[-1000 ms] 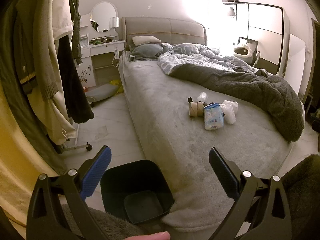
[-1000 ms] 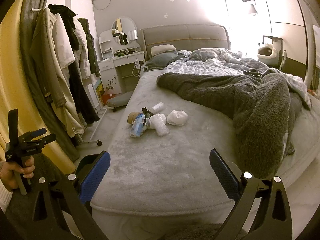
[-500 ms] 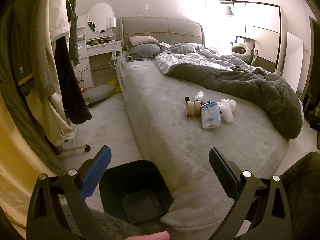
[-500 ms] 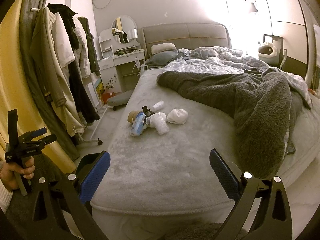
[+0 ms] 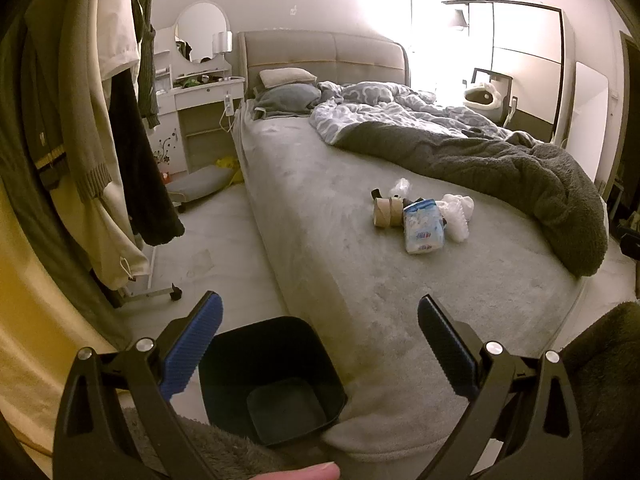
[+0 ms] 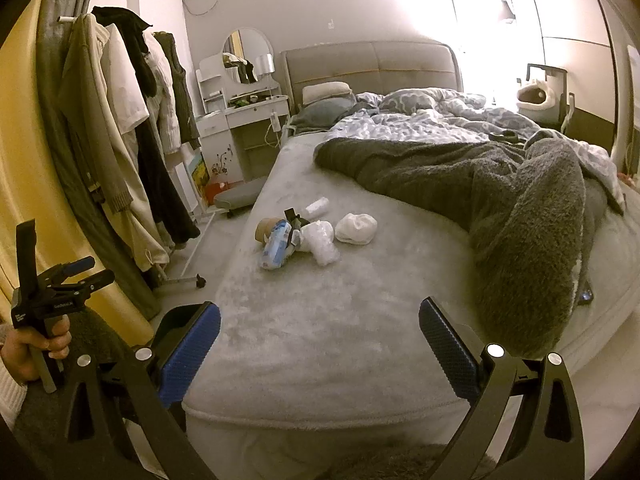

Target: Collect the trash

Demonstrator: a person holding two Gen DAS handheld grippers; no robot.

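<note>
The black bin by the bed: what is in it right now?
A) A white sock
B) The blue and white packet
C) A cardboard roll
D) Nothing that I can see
D: the left wrist view looks straight down into the black bin and shows only its bare floor, while the blue and white packet and cardboard rolls lie on the bed.

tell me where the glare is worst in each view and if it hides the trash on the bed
Left wrist view: glare blows out the wall right of the headboard; the trash pile stays clear. Right wrist view: the same washout by the wardrobe; the pile is readable. Both views bend straight edges.
</note>
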